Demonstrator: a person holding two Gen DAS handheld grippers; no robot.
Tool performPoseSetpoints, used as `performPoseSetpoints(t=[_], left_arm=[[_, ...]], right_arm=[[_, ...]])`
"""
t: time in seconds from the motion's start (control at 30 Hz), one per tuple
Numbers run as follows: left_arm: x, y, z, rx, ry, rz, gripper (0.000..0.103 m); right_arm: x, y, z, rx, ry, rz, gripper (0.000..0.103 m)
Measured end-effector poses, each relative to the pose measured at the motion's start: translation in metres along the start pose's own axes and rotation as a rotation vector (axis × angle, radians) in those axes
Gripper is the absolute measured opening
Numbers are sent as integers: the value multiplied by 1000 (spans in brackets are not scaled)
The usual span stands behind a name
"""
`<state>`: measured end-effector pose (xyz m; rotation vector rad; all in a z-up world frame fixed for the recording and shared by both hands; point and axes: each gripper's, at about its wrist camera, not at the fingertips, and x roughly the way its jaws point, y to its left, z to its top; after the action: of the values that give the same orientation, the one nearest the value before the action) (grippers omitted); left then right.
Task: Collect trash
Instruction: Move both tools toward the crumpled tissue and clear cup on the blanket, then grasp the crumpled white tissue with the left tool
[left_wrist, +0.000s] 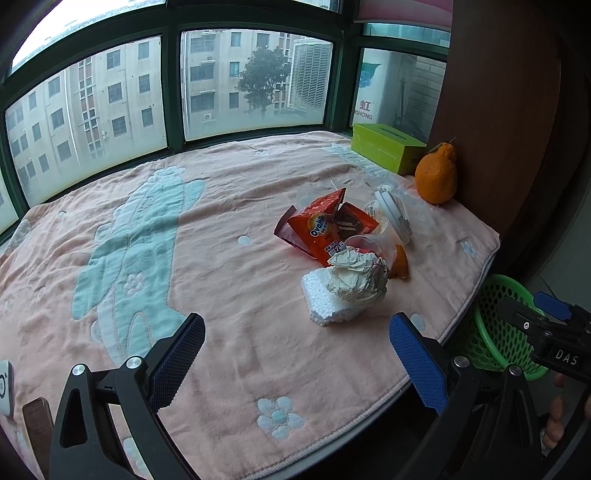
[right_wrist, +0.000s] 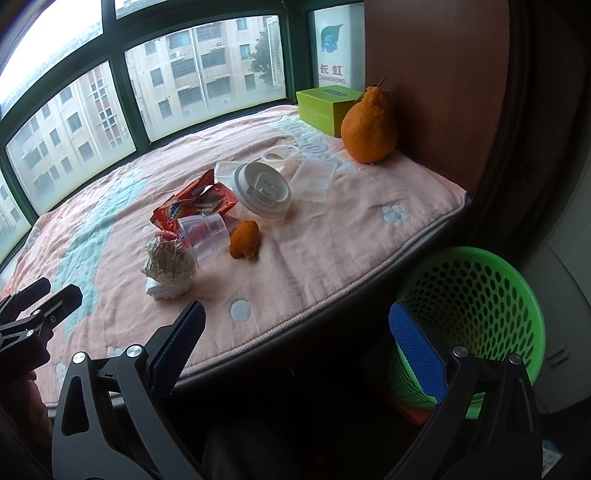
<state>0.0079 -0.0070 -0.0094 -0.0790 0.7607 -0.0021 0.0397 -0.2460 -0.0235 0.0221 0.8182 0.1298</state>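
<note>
Trash (left_wrist: 343, 251) all on blanket (left_wrist: 184, 258), none seen in basket (right_wrist: 476, 291); nothing collected yet. Left gripper (left_wrist: 295, 354) and right gripper (right_wrist: 295, 347) wide apart, empty.

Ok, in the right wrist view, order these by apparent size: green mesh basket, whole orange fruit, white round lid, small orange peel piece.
1. Green mesh basket, though it is nearest the camera.
2. White round lid and whole orange fruit look about alike; not ranked.
3. Small orange peel piece.
</note>
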Motion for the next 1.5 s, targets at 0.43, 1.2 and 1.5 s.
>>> performPoseSetpoints(t=[0.43,1.2,1.5], left_arm=[[20,-1,13,19,28,-18,97],[78,-30,34,82,72,-69,96],[102,-45,37,140,109,-95,76]], right_arm=[[12,-7,11,4,9,4,99],[39,-19,33,-9,24,-1,99],[47,-22,36,-7,29,16,99]])
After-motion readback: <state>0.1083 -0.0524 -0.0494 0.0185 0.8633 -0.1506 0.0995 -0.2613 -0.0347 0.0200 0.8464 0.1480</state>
